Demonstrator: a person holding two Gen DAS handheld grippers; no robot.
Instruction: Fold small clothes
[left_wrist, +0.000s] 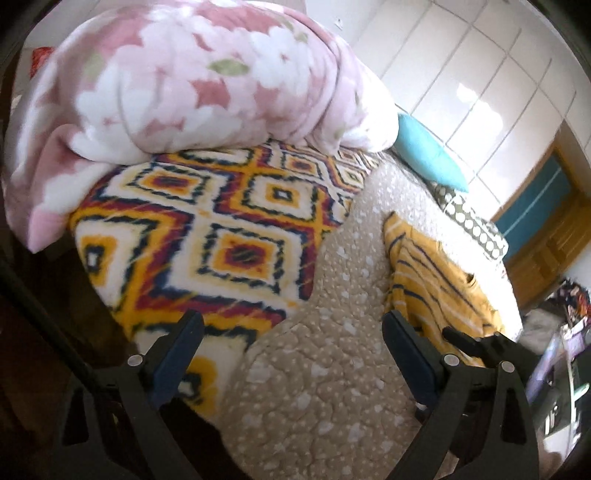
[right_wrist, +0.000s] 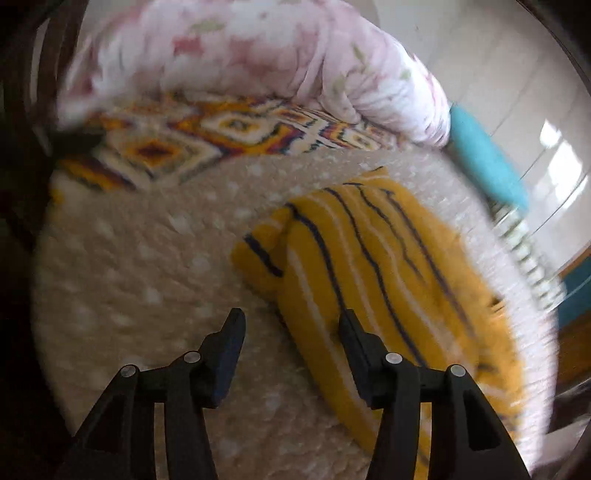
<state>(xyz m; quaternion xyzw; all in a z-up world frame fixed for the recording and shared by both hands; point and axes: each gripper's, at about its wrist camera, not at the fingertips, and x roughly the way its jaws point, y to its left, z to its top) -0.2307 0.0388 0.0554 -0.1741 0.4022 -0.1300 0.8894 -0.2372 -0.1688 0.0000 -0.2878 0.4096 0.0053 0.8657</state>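
Yellow striped shirt (right_wrist: 373, 273) lies folded on the beige quilt (right_wrist: 147, 266), near the quilt's right edge. Beyond the shirt sit a patterned blanket (left_wrist: 207, 229), a pink duvet (left_wrist: 192, 77) and a teal pillow (left_wrist: 428, 155). Bare quilt left of the shirt gives me room. My left gripper (left_wrist: 291, 325) hangs open over it, nothing between its jaws. My right gripper (right_wrist: 291, 325) is released, empty, at the shirt's near left edge.

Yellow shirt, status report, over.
Left gripper open, empty. Right gripper open, empty. Shirt lying rumpled on bed. Nothing in the way.
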